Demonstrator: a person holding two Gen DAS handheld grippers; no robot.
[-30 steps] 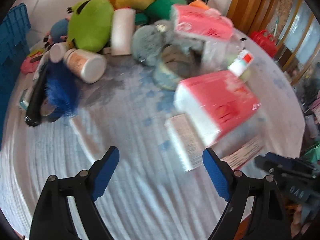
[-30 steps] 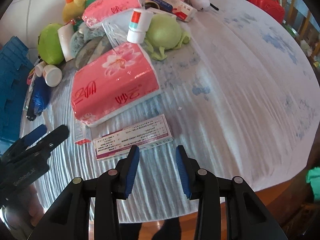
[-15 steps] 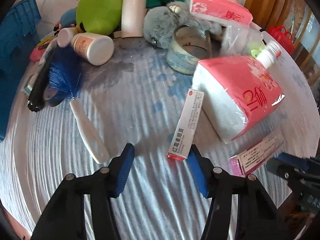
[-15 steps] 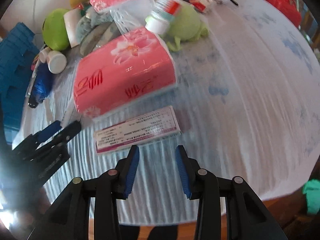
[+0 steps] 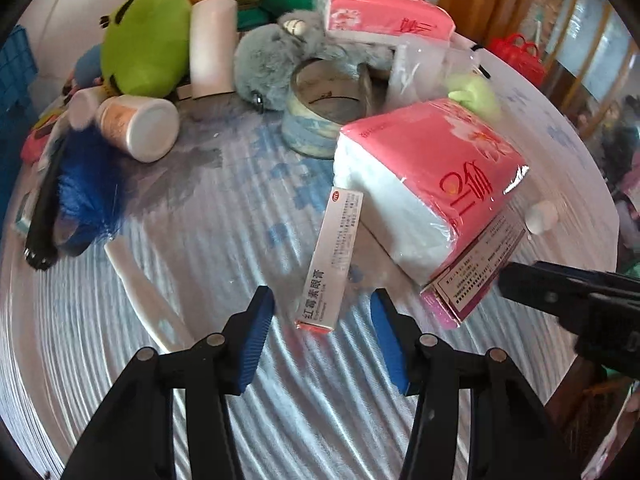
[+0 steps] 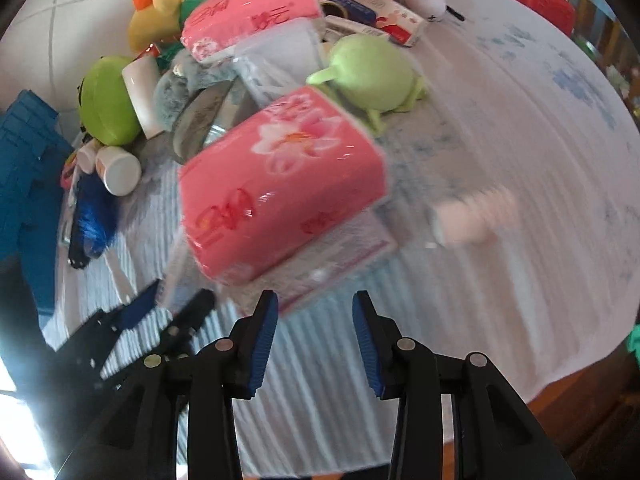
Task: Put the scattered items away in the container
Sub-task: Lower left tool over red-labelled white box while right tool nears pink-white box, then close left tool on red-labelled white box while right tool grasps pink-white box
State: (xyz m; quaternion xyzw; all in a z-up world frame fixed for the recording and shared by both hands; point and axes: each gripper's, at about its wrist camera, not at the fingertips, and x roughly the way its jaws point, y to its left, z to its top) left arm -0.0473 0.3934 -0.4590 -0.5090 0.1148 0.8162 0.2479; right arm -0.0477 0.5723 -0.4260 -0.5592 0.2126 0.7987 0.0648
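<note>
White and narrow, the ointment box (image 5: 331, 260) lies flat on the striped tablecloth (image 5: 208, 264), its near end between the wide-open fingers of the left gripper (image 5: 322, 330). The step in hand looks like its pickup: lower, then close across its width. The right gripper (image 6: 315, 332), parted and empty, faces the medicine carton (image 5: 476, 268) pinned under the pink tissue pack (image 5: 432, 184). The blue crate (image 6: 24, 184) waits far left; a bottle brush (image 5: 86, 196) and plush toys crowd the way.
</note>
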